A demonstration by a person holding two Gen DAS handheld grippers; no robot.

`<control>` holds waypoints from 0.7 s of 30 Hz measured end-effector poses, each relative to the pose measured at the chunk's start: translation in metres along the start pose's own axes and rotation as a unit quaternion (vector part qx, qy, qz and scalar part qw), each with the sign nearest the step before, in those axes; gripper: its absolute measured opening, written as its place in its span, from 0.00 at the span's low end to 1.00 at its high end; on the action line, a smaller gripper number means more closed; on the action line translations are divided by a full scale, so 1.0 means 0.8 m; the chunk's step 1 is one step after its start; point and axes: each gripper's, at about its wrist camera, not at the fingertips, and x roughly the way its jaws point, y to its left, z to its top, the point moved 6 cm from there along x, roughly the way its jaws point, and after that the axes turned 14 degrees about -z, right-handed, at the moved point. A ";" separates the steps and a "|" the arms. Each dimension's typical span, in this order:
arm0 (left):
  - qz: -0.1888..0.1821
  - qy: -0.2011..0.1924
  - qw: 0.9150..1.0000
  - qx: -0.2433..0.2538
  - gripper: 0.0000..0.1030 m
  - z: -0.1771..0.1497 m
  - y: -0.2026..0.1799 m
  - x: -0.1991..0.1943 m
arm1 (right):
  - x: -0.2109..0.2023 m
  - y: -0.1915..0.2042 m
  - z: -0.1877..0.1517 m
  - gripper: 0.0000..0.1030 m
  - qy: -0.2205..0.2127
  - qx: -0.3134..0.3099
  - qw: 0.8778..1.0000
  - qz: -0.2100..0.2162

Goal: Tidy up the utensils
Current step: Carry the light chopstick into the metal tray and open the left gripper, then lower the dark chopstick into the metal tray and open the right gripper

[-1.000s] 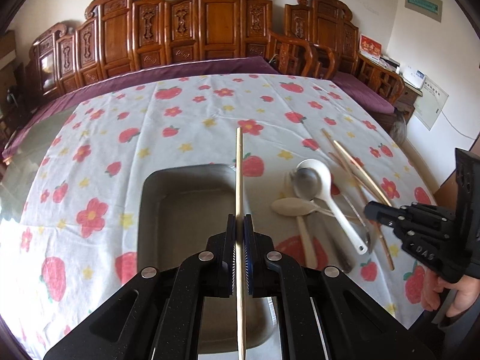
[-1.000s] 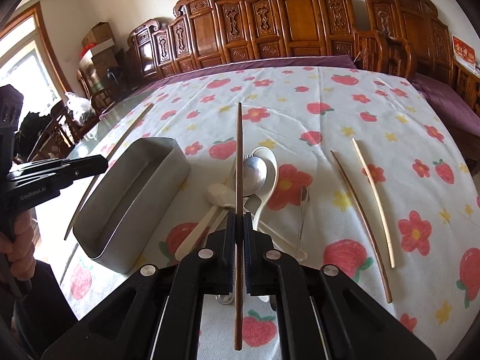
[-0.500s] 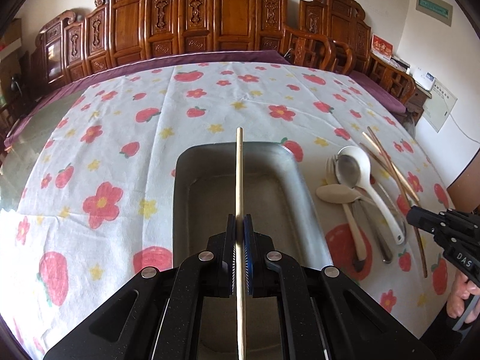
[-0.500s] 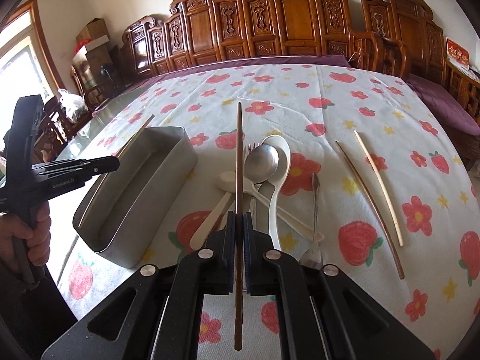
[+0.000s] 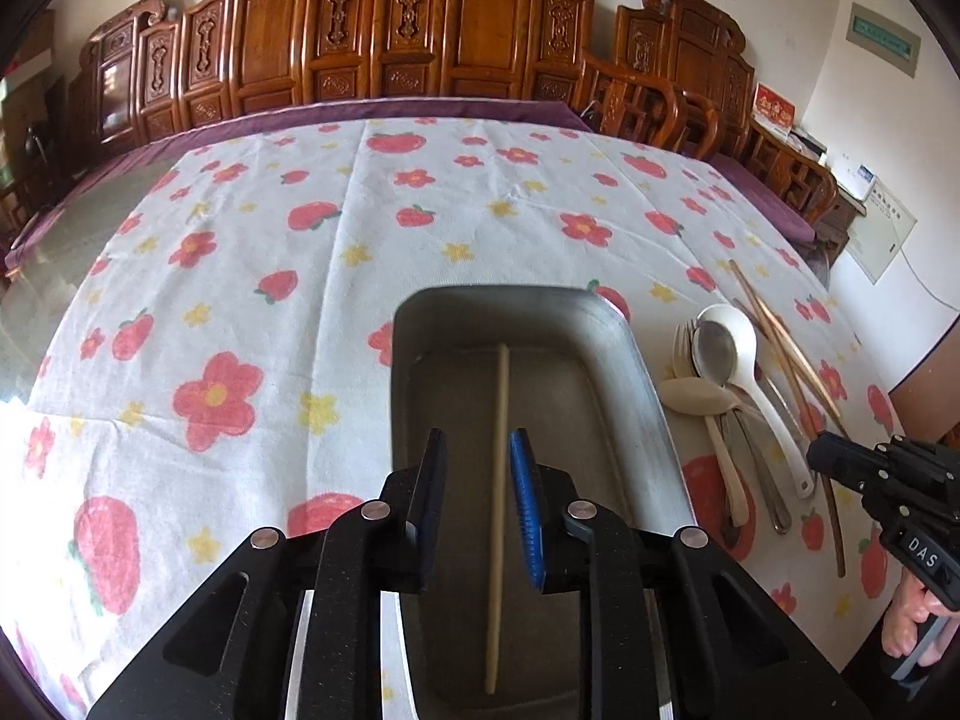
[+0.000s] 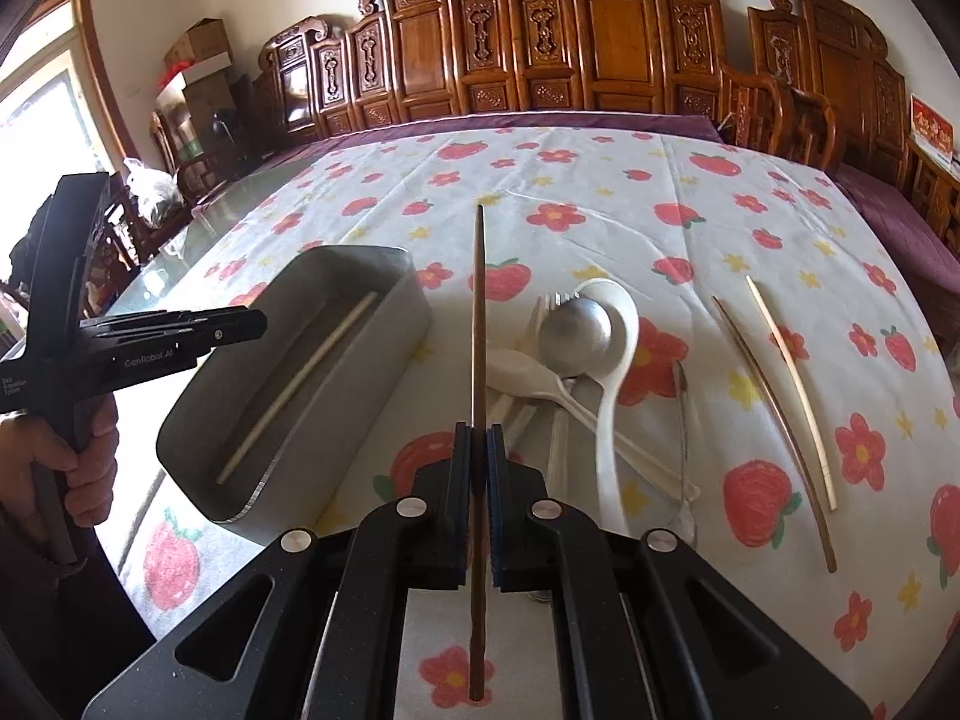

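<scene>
A pale chopstick (image 5: 498, 480) lies lengthwise on the floor of the grey metal tray (image 5: 630, 372); it also shows in the right wrist view (image 6: 300, 384). My left gripper (image 5: 478, 468) is open above the tray, jaws either side of the chopstick, not touching it. My right gripper (image 6: 478, 450) is shut on a dark brown chopstick (image 6: 478, 312), held above the table to the right of the tray (image 6: 384, 324). A pile of spoons and a fork (image 6: 576, 348) lies on the cloth, with two more chopsticks (image 6: 780, 384) to its right.
The table carries a white cloth (image 5: 252, 276) printed with strawberries and flowers. Carved wooden chairs (image 5: 420, 48) line the far side. A glass table edge (image 6: 180, 252) shows at the left in the right wrist view.
My left gripper has opened and the pale chopstick has dropped into the tray. The right gripper has stayed shut on the dark chopstick and shifted slightly.
</scene>
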 end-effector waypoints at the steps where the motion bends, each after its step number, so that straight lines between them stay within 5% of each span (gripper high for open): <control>1: 0.001 -0.005 1.000 0.003 0.21 0.002 0.000 -0.007 | -0.003 0.008 0.004 0.06 0.000 0.003 1.000 0.006; 21: 0.030 -0.063 0.998 0.006 0.31 0.030 0.047 -0.085 | 0.025 0.134 0.038 0.06 0.027 0.016 0.999 0.041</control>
